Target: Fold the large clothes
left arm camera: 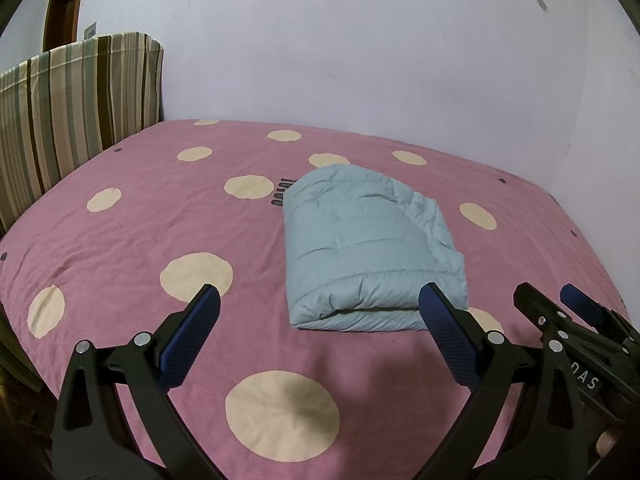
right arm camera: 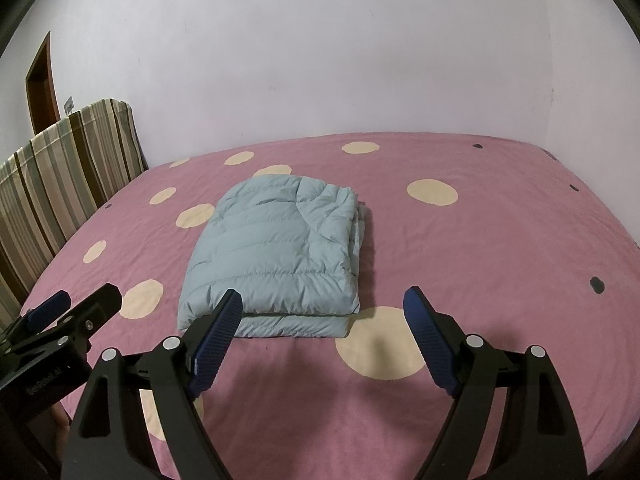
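Observation:
A pale blue padded jacket (left arm camera: 368,248) lies folded into a thick rectangle in the middle of the bed (left arm camera: 120,240); it also shows in the right wrist view, jacket (right arm camera: 276,256). My left gripper (left arm camera: 320,300) hovers open just short of the jacket's near edge, with nothing between its blue pads. My right gripper (right arm camera: 324,300) is also open and empty, near the jacket's front right corner. Each gripper shows at the edge of the other's view: the right gripper (left arm camera: 556,300) at lower right, the left gripper (right arm camera: 84,300) at lower left.
The bed has a pink cover (right arm camera: 480,248) with cream dots. A striped headboard cushion (left arm camera: 72,120) stands along the left side. A plain wall (right arm camera: 320,60) runs behind the bed, with a brown door frame (left arm camera: 60,4) at far left.

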`<state>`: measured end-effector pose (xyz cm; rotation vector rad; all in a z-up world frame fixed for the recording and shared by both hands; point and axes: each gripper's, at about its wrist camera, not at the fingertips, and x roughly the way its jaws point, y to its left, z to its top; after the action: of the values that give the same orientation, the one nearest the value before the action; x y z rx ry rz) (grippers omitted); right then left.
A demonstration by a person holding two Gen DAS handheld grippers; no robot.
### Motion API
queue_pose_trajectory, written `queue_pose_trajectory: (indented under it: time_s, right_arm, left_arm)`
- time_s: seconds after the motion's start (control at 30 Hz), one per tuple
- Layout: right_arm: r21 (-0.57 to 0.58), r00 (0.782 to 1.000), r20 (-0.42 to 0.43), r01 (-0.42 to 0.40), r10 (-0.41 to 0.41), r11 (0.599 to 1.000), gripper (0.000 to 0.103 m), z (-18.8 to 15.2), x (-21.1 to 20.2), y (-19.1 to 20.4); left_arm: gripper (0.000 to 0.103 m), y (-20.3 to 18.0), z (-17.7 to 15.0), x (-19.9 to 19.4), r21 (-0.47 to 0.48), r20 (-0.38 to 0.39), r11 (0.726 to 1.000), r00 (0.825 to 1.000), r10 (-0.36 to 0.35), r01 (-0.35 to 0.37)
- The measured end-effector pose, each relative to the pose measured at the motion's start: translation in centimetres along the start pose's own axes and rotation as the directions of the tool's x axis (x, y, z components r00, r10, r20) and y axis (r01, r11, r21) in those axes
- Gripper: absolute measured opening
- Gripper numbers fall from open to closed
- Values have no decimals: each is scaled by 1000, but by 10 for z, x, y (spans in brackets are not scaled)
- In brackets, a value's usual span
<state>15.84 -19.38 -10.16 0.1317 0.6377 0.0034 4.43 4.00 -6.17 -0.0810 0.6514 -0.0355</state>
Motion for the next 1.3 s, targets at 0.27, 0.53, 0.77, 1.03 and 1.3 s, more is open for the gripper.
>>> queue_pose_trajectory:
  time_s: [0.27,0.53,0.77,1.03,1.3]
  right_arm:
    - [-2,1000,-1,-1,1,1000,82,1,1,0]
    - [-3,1000,-1,-1,1,1000,82,1,1,1]
    - [-1,1000,-1,0,0,1000,82,0,1,1]
    - [-5,1000,-4,-1,1,1000,82,-1,2,2]
    - [-7,1000,-19,-7,7,1000,82,-1,8,-2]
  left_arm:
    - [99,1,-1,-1,3,9,1000,1000,2,-2]
    - [99,0,-2,-4,23,21,1000,1000,7,-7]
    - [99,2,-1,-6,30,40,999,999,22,-23]
    - [99,2,0,-3,41,29,999,1000,13,-14]
    - [101,1,-1,1,46,29,999,999,26,-27]
